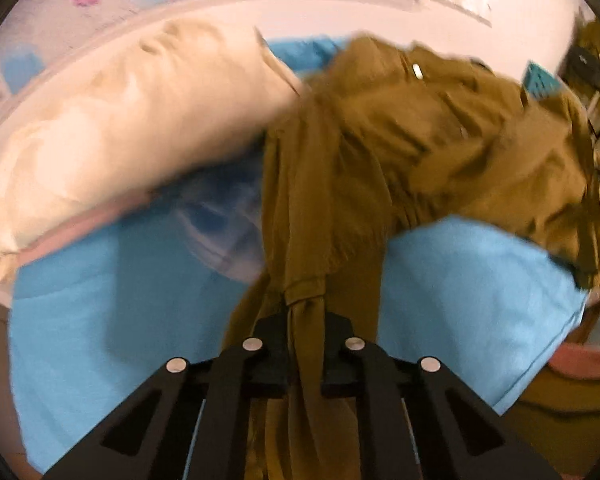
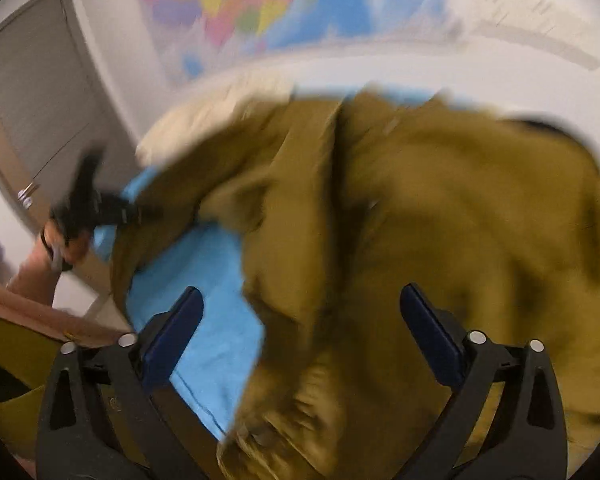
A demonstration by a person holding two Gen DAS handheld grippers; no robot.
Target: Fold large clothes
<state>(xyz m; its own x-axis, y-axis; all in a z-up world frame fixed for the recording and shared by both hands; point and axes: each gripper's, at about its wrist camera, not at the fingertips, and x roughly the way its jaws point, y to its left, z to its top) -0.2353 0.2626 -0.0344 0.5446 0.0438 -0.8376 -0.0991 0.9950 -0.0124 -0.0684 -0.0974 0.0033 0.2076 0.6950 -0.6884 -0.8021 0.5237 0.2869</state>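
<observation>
The left gripper (image 1: pixel 305 316) is pinching a bunched strip of the olive-green garment (image 1: pixel 380 152), its jaws pressed together on the cloth, which is hanging down between them and running up into the main heap. The right gripper (image 2: pixel 300 344) is hovering with its jaws spread wide, blue pads (image 2: pixel 172 340) showing, nothing gripped between them; the garment's crumpled folds are lying beneath and ahead of it. The garment is sprawling across a bed covered in a bright blue sheet (image 1: pixel 480 288), most of its bulk bunched toward the far side. A cream pillow (image 1: pixel 112 136) is lying on the sheet just beside the garment. Seen from the right wrist, a person's hand (image 2: pixel 66 246) is holding the left gripper at the bed's edge. Behind the bed, a colourful wall map (image 2: pixel 236 8) is hanging on the white wall, with a grey door (image 2: pixel 36 92) to one side.
</observation>
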